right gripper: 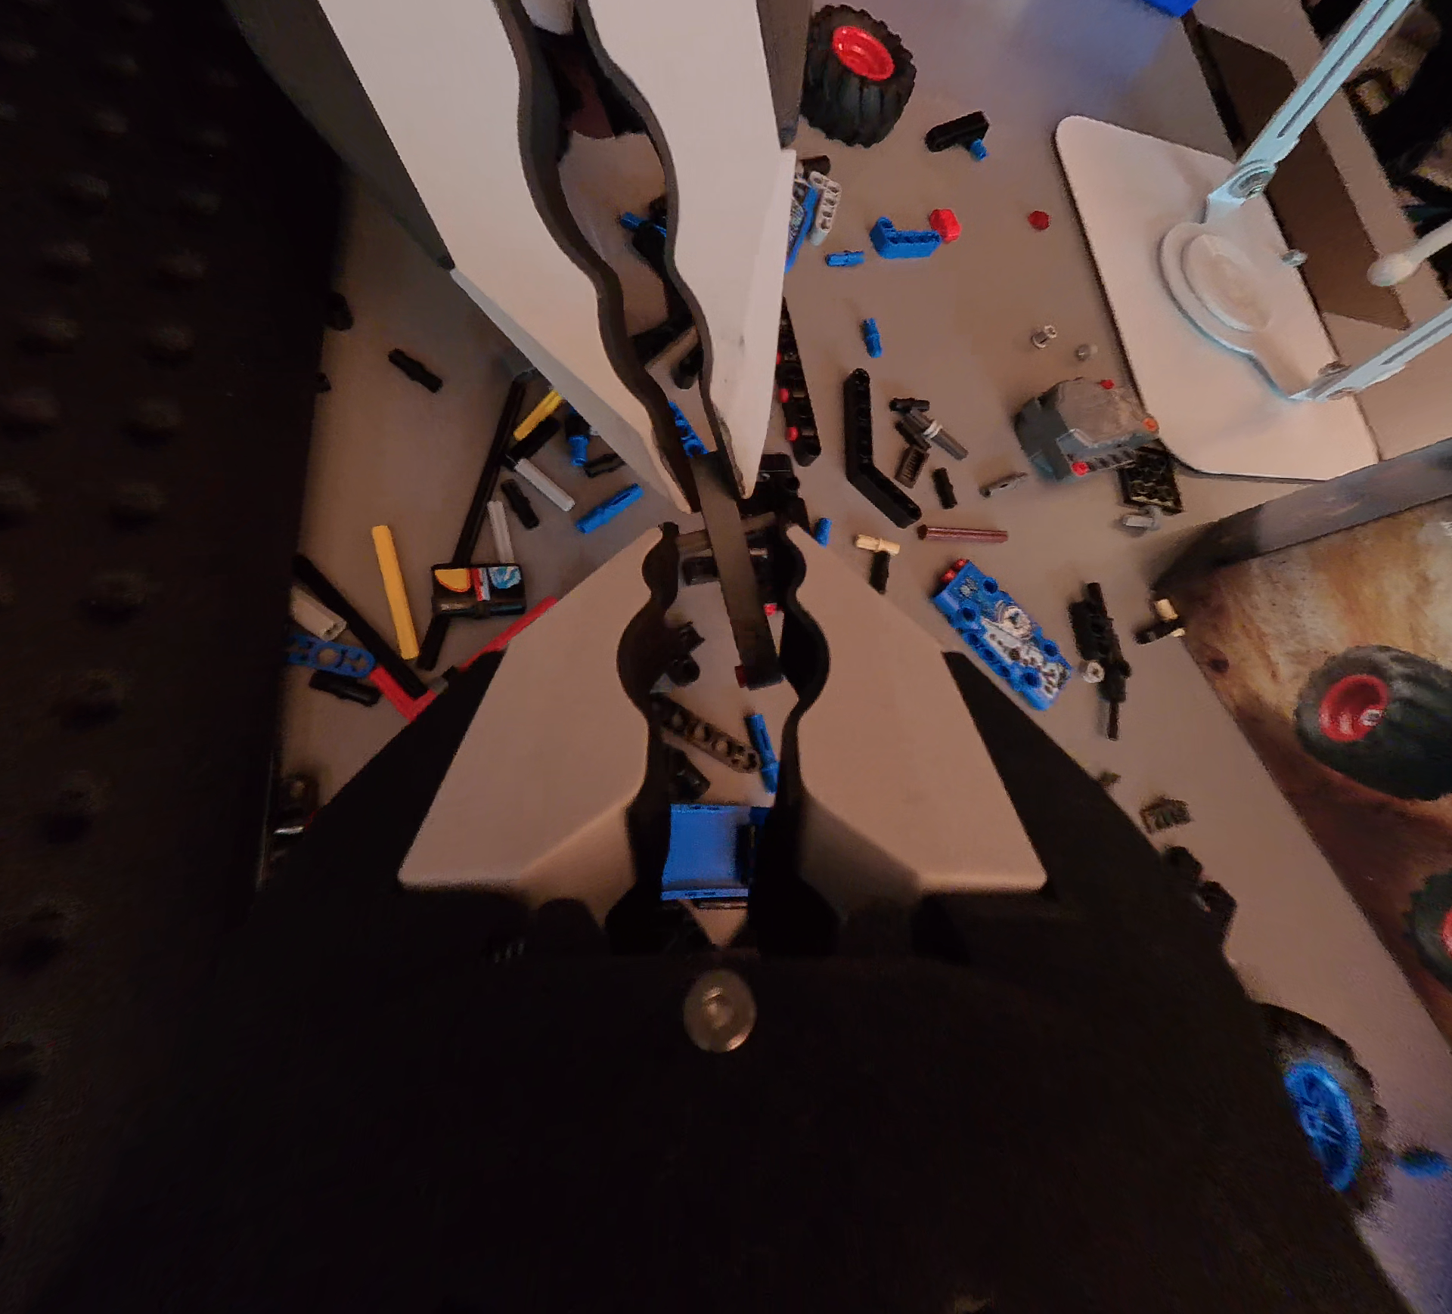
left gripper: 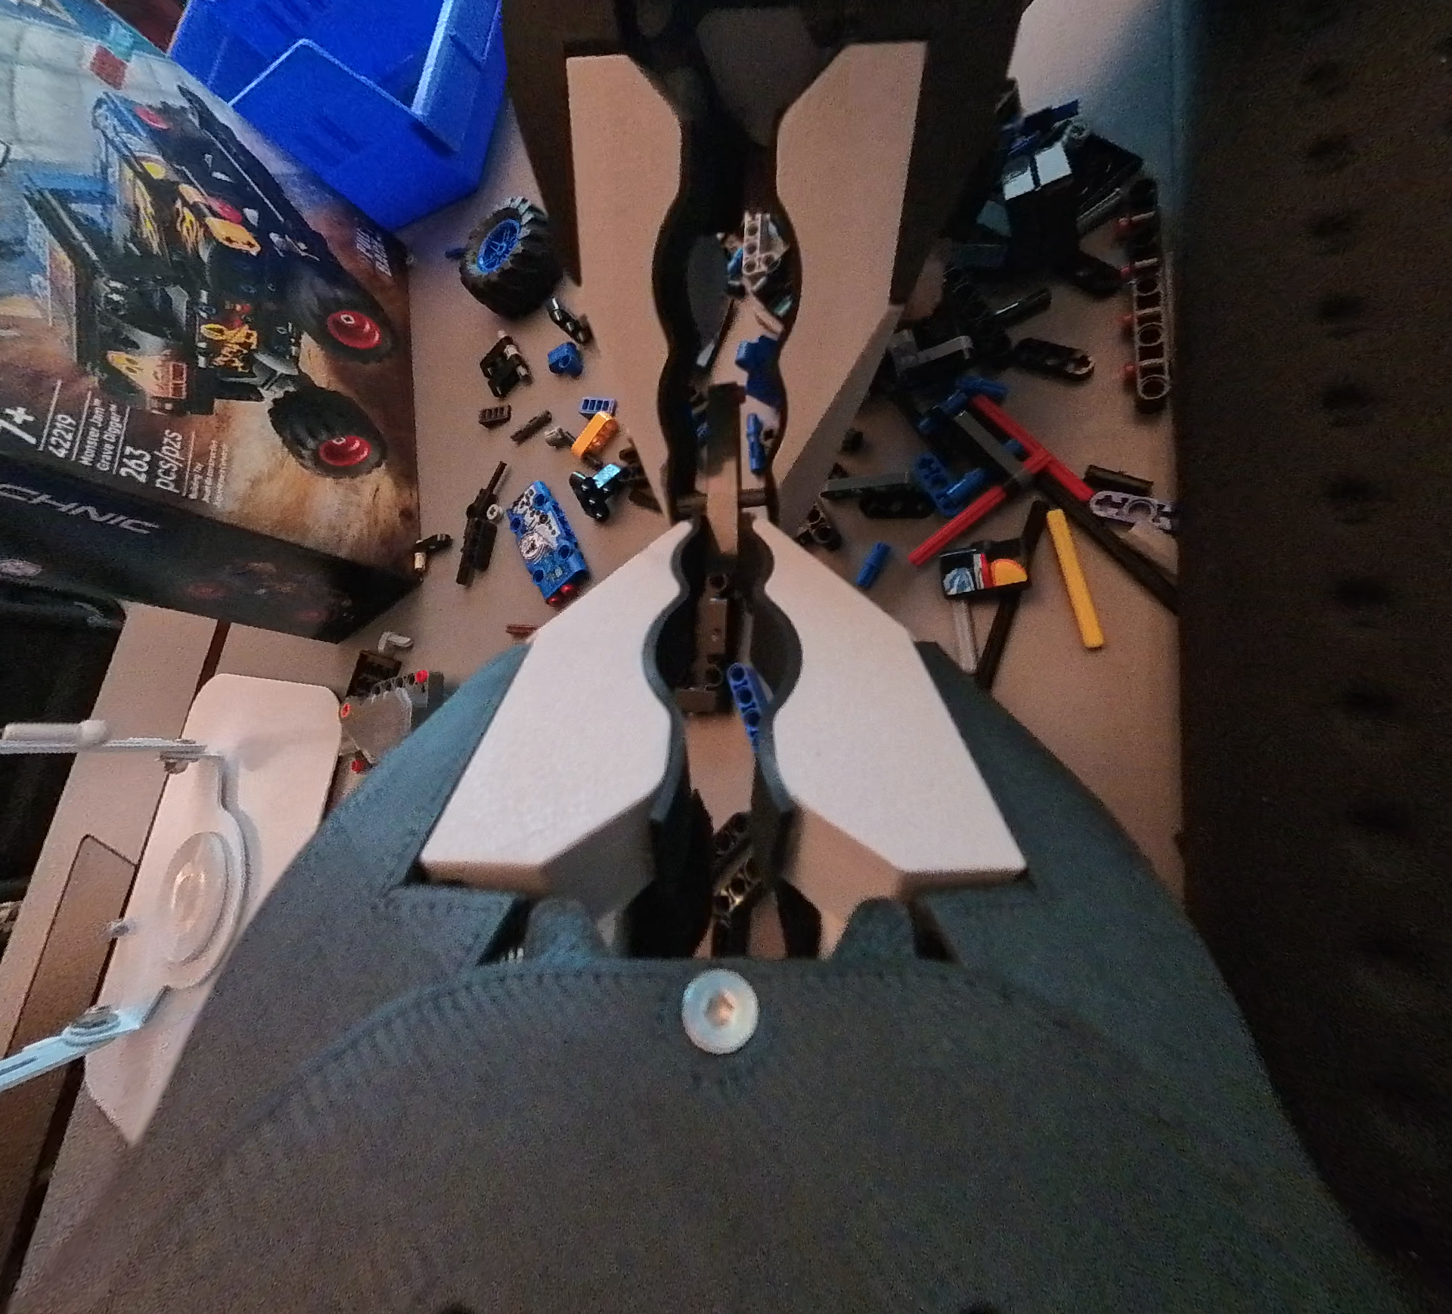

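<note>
My left gripper (left gripper: 723,530) is shut on a long black beam (left gripper: 723,444) and holds it above a table strewn with toy building pieces. My right gripper (left gripper: 727,506) comes in tip to tip from the opposite side. In the right wrist view, my right gripper (right gripper: 731,536) stands narrowly around the same black beam (right gripper: 742,593). Its fingertips (right gripper: 668,546) touch short pins that stick out sideways from the beam. The left gripper (right gripper: 719,499) pinches the beam's far end. Loose black and blue parts lie directly below.
A blue bin (left gripper: 353,59) and a toy set box (left gripper: 196,302) stand on the left. A blue-hub wheel (left gripper: 511,255), a red-hub wheel (right gripper: 860,74), a yellow axle (left gripper: 1072,577) and a grey motor block (right gripper: 1084,428) lie around. A white stand base (right gripper: 1210,302) and a dark dimpled surface (left gripper: 1320,491) border the table. The grippers are tip to tip, or close to it.
</note>
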